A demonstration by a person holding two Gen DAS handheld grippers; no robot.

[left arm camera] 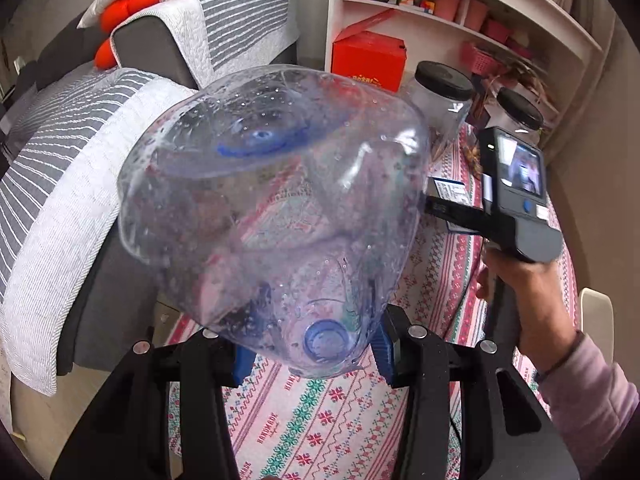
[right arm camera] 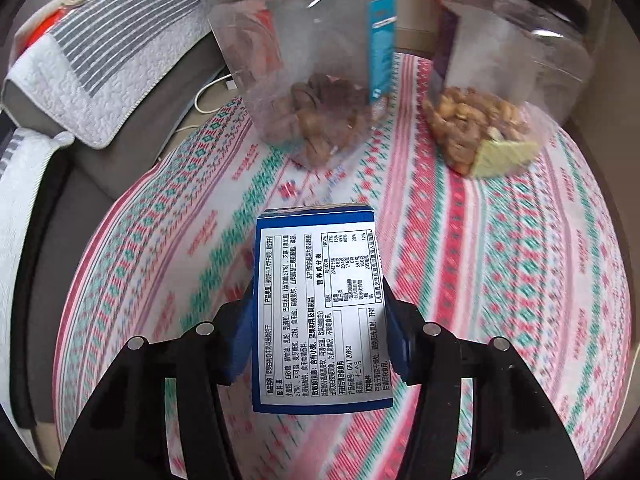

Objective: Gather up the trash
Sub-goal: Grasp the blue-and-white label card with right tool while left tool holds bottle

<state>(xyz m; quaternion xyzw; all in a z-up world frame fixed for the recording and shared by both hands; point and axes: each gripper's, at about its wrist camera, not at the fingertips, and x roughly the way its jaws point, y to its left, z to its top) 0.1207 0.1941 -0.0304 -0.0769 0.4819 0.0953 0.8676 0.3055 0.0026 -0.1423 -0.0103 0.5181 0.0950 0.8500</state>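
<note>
My left gripper (left arm camera: 316, 354) is shut on the neck end of a large crumpled clear plastic bottle (left arm camera: 272, 208) with a blue cap, held up above the table. My right gripper (right arm camera: 318, 328) is shut on a blue and white food box (right arm camera: 320, 312) with a printed nutrition label, held above the patterned tablecloth (right arm camera: 500, 280). In the left wrist view the right gripper's body (left arm camera: 516, 196) shows at the right, with the box (left arm camera: 448, 190) partly hidden behind the bottle.
Two clear jars with black lids stand on the table: one with brown nuts (right arm camera: 316, 92), one with mixed nuts (right arm camera: 492, 120). A grey sofa with striped covers (left arm camera: 60, 168) is left. A white shelf (left arm camera: 460, 12) and red box (left arm camera: 368, 60) stand behind.
</note>
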